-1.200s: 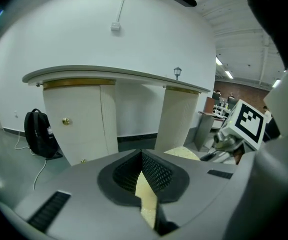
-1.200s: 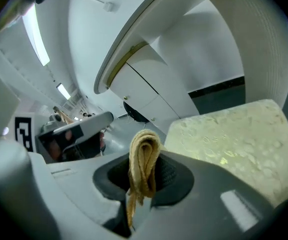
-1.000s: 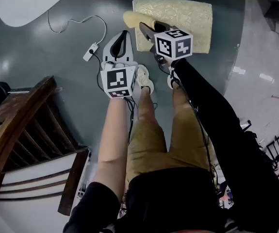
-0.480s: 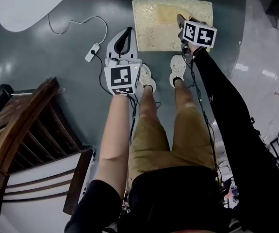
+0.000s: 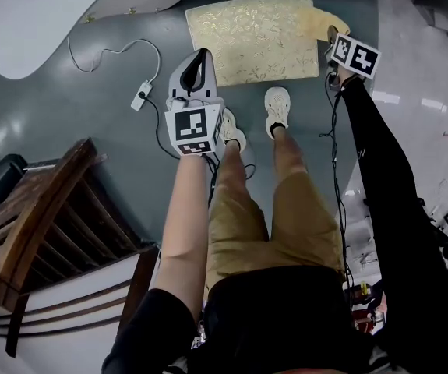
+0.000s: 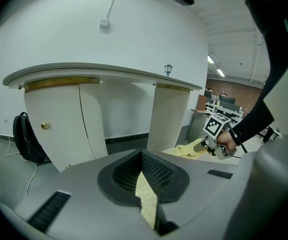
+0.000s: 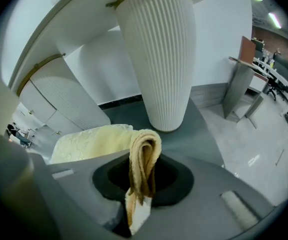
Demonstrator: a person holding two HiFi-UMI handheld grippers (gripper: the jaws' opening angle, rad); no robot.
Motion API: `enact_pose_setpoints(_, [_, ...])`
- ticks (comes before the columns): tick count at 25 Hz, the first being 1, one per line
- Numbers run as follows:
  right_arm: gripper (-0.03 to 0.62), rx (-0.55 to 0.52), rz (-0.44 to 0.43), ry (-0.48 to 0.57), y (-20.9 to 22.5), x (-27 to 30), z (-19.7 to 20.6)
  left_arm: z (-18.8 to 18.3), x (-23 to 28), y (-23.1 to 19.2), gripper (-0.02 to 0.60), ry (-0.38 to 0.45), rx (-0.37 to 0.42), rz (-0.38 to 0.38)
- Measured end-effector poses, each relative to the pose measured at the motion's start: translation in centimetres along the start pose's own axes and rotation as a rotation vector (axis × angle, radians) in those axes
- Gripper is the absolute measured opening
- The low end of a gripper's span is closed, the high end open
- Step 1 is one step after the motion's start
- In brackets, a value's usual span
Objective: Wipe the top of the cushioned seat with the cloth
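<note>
The cushioned seat [image 5: 251, 39] is a pale gold patterned pad lying on the grey floor ahead of the feet. My right gripper [image 5: 333, 33] sits at the seat's far right corner, shut on a folded yellow cloth [image 5: 323, 19]. In the right gripper view the cloth [image 7: 144, 149] stands up out of the right gripper [image 7: 139, 194], with the seat [image 7: 91, 141] off to its left. My left gripper [image 5: 201, 55] hovers over the floor just left of the seat, shut and holding nothing. The left gripper view shows the left gripper [image 6: 142, 159] and a sliver of the seat behind it.
A fluted white table pedestal [image 7: 159, 59] rises just beyond the seat. A power strip with its cable [image 5: 140, 96] lies on the floor to the left. A wooden chair [image 5: 37, 224] stands at lower left, and a dark backpack [image 6: 26, 139] leans by a white cabinet [image 6: 63, 124]. The person's shoes [image 5: 276, 107] are close to the seat.
My right gripper has dragged the cloth rightward across the seat, from its left end to its right corner. The left gripper has hardly moved.
</note>
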State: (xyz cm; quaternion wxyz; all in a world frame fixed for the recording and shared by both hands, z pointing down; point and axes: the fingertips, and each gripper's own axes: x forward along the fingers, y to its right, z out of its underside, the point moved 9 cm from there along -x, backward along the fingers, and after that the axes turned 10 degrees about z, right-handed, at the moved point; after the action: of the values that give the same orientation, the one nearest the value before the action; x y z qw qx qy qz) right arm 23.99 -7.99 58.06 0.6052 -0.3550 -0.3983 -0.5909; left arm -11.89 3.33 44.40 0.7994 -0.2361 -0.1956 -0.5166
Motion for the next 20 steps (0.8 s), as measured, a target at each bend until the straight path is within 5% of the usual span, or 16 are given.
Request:
enact_pose_setpoints(4, [0.057, 0.019, -0.008, 0.025, 0.8, -0.7, 0.2, 0.0, -0.1, 0.4, 0.005, 0.001, 0.001, 0.007])
enact_pose_setpoints(9, [0.057, 0.016, -0.188, 0.129, -2.4, -3.9, 0.3, 0.4, -1.5, -0.4, 0.005, 0.007, -0.009, -0.01])
enact_pose_setpoints(14, [0.057, -0.067, -0.429, 0.165, -11.2, -7.5, 2.3, 1.9, -3.7, -2.0, 0.005, 0.002, -0.028, -0.039])
enact_pose_setpoints(20, [0.057, -0.155, -0.674, 0.077, -23.6, -9.4, 6.4, 3.4, -7.6, -4.6, 0.005, 0.002, -0.051, -0.088])
